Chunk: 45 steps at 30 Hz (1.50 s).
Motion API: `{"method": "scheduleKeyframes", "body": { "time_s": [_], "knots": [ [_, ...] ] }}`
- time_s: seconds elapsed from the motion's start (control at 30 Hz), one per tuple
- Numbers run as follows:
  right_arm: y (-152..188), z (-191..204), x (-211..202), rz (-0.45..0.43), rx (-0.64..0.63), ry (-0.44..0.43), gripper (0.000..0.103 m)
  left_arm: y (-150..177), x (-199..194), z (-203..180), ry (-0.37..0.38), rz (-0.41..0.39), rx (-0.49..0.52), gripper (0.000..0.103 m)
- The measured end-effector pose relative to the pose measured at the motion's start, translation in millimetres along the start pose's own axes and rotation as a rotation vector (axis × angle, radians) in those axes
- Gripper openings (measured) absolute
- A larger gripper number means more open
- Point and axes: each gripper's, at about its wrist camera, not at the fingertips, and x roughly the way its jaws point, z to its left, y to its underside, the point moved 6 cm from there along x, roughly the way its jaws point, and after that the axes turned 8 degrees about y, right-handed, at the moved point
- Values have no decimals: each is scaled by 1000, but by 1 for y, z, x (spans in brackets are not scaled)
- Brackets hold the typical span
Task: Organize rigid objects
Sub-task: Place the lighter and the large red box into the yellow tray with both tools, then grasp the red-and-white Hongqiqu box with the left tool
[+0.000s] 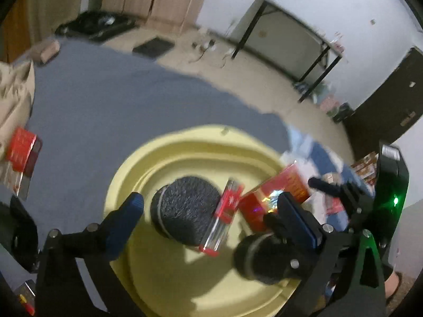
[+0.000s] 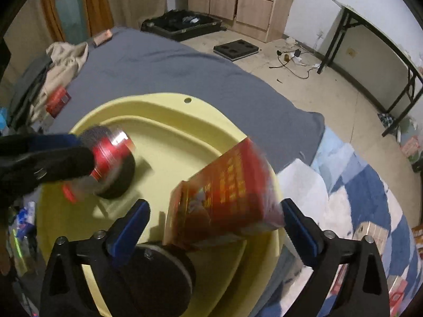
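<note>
A yellow basin [image 1: 185,137] [image 2: 158,105] sits on a grey bed. Two black round discs lie in it, one [image 1: 185,206] [image 2: 116,182] toward its middle and another [image 1: 264,259] [image 2: 158,269] nearer me. My left gripper [image 1: 210,200] is open above the first disc. A slim red and clear case [image 1: 224,216] [image 2: 108,155] lies loose between its pads, resting on that disc. My right gripper [image 2: 215,207] is open too. A blurred red box [image 2: 224,192] [image 1: 264,198] tilts between its pads, over the basin's right rim. One left finger [image 2: 66,158] shows in the right wrist view.
Another red box [image 1: 22,148] [image 2: 56,101] lies on the grey sheet beside a heap of clothes [image 2: 66,60]. A blue and white quilt [image 2: 357,185] is at the basin's right. On the floor beyond are an open suitcase [image 2: 182,23] and a folding table [image 2: 383,39].
</note>
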Motion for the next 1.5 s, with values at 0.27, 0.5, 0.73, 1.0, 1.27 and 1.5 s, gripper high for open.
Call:
{"method": "scheduleKeyframes", "body": {
  "time_s": [0.27,0.5,0.73,1.0,1.27,1.5],
  "knots": [
    [70,-97,-85,-132,250,52,103,-2,16,-115,71,37,151,103],
    [188,-210,-140,-147,376,238,103,42,83,-217,93,152,197,103],
    [268,-324,-153,-94,525,414,103,59,128,-241,-41,116,332,103],
    [295,-373,-109,-34,419,396,103,59,155,-221,-43,185,250,103],
    [305,-391,-71,-63,291,359,102,77,177,-248,16,214,299,103],
    [312,-402,-56,-104,329,326,101,74,210,-249,-58,220,286,101]
  ]
}}
